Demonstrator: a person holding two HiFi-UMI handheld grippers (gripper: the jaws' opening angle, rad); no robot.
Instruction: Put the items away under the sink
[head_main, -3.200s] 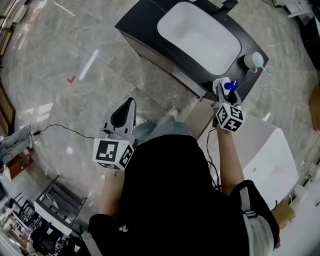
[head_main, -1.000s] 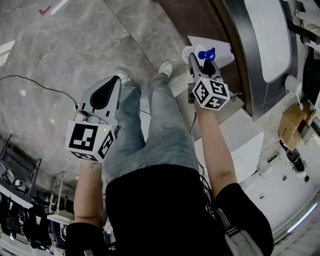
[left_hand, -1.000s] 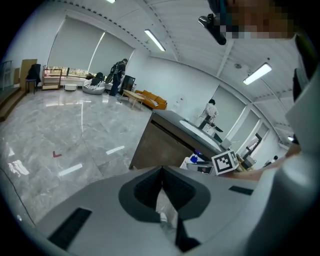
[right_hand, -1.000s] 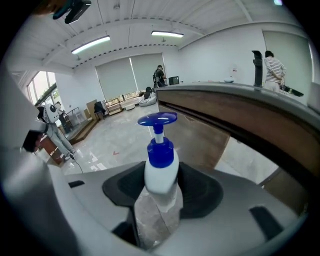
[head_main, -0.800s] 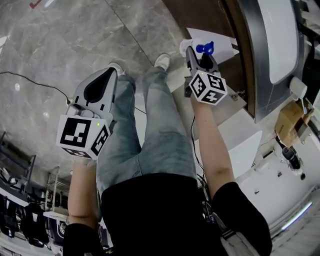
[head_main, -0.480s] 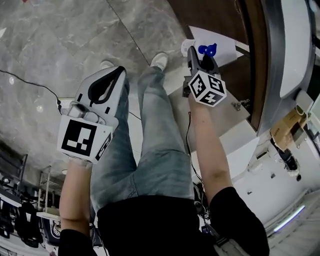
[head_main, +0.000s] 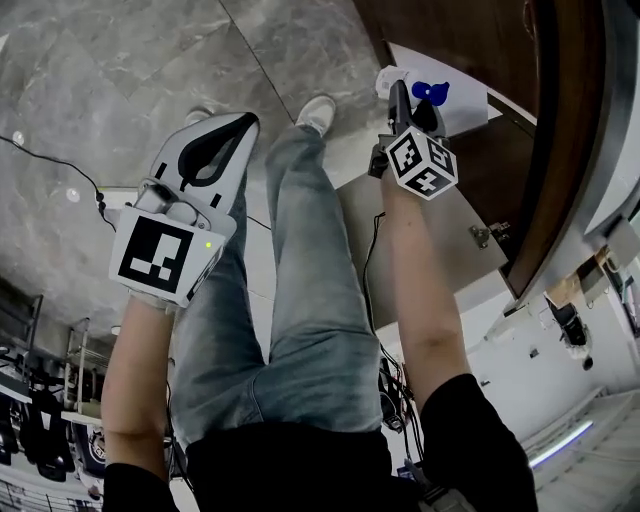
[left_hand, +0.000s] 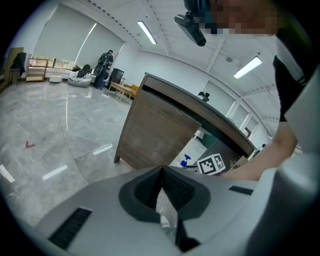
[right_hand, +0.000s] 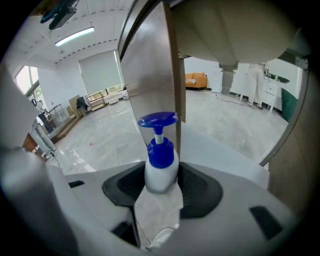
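A white pump bottle with a blue pump head (right_hand: 160, 159) stands upright between the pads of my right gripper (right_hand: 161, 176), which is shut on its body. In the head view that gripper (head_main: 408, 90) holds the bottle (head_main: 432, 92) at the mouth of the dark wooden sink cabinet (head_main: 470, 50), over its white inner shelf (head_main: 466, 112). My left gripper (head_main: 242, 124) hangs over the person's left leg, jaws together and empty. In its own view the left gripper (left_hand: 162, 169) points at the cabinet (left_hand: 155, 137), and the bottle (left_hand: 186, 161) shows far off.
The open cabinet door (head_main: 565, 150) stands at the right, its edge (right_hand: 172, 65) close in front of the bottle. The person's legs and white shoes (head_main: 318, 110) fill the middle. A black cable (head_main: 60, 165) trails over the grey marble floor (head_main: 90, 80) at left.
Both grippers have sunk toward the floor as the person crouched. The right one carried the bottle nearer the cabinet opening. The sink top has slid out of the head view.
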